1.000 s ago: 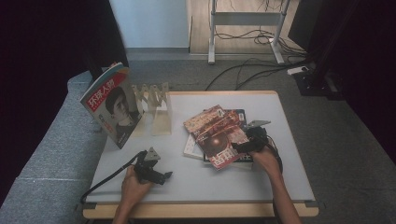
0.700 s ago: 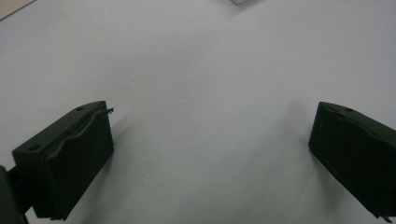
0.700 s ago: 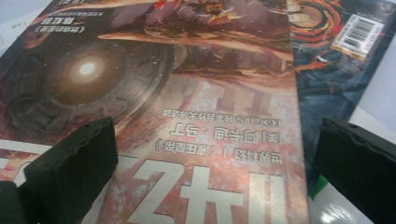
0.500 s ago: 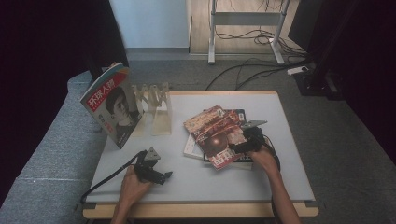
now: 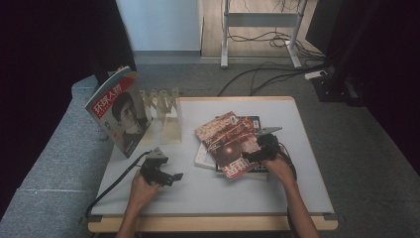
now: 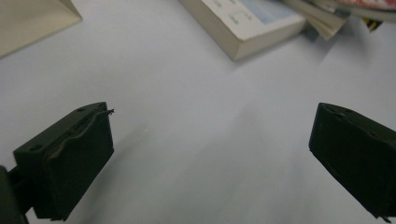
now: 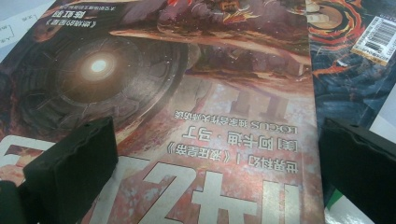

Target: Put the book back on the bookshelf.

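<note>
The left gripper rested on the table, jaws apart and empty. The right gripper, jaws spread, hovered over the top magazine on the stack mid-table; its cover showed "LOCUS". Farther left, a portrait magazine leaned upright.

top magazine: glossy printed paper, its red-brown cover catching a soft sheen.
book under it: smooth coated paper cover, a white barcode sticker sitting on it.
white book: matt paper cover, its page edges looking cream and slightly rough.
table: smooth, pale, matt top, showing a wooden-looking edge in the high view.
upright magazine: glossy paper cover.
rack: pale, matt, looking like light wood or card.
right gripper: matt black pads, ridged and rubbery-looking.
left gripper: matt black pads, worn and fraying at one edge.
floor: grey, rough, carpet-like.
</note>
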Available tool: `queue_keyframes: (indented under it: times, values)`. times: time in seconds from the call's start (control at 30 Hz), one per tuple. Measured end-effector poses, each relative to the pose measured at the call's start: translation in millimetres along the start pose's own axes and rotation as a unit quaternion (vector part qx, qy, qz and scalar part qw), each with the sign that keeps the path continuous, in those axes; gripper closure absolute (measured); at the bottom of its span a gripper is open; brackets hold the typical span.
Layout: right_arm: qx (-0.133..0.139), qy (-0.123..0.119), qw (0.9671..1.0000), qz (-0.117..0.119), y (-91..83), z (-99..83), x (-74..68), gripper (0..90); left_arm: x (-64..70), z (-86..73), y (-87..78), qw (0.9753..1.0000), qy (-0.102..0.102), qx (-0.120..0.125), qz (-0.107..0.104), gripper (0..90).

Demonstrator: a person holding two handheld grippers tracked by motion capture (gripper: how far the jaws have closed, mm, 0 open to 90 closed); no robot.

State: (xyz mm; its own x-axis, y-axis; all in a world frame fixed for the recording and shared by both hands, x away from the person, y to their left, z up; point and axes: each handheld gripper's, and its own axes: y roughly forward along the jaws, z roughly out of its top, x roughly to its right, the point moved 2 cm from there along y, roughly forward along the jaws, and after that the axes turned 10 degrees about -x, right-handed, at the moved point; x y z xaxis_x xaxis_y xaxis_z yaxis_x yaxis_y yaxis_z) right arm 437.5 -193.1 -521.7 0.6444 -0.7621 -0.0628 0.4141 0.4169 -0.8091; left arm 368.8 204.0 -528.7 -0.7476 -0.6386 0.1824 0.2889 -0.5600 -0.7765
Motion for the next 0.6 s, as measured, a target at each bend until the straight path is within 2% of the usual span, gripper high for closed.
queue_keyframes:
  times: [0.17,0.2,0.27,0.3,0.4,0.5,0.6]
  values:
    - [0.004,0.005,1.0000,-0.003,0.0,-1.5,-4.0,0.0,-2.3,4.2,-5.4,0.9999,-0.001,0.012,-0.001,0.0]
    - [0.006,0.006,1.0000,-0.005,-0.1,-2.0,-4.9,0.0,-2.1,5.7,-6.5,1.0000,0.003,0.004,0.002,0.0]
    - [0.008,0.010,0.9999,-0.006,-0.2,-3.0,-7.4,0.0,3.0,11.6,-6.4,0.9991,0.028,-0.023,0.023,0.0]
    - [0.009,0.010,0.9999,-0.007,-0.3,-3.4,-8.2,0.0,6.0,14.5,-6.9,0.9987,0.036,-0.020,0.029,0.0]
    - [0.009,0.012,0.9999,-0.008,-0.9,-4.6,-11.3,0.0,11.0,26.4,-7.8,0.9988,0.044,-0.012,0.017,0.0]
    - [0.007,0.007,0.9999,-0.005,-2.1,-6.2,-14.0,0.0,13.1,38.4,-5.4,0.9980,0.055,-0.020,0.023,0.0]
    - [0.008,0.005,1.0000,-0.003,-3.2,-8.3,-16.3,0.0,16.1,49.8,-1.2,0.9974,0.064,-0.027,0.019,0.0]
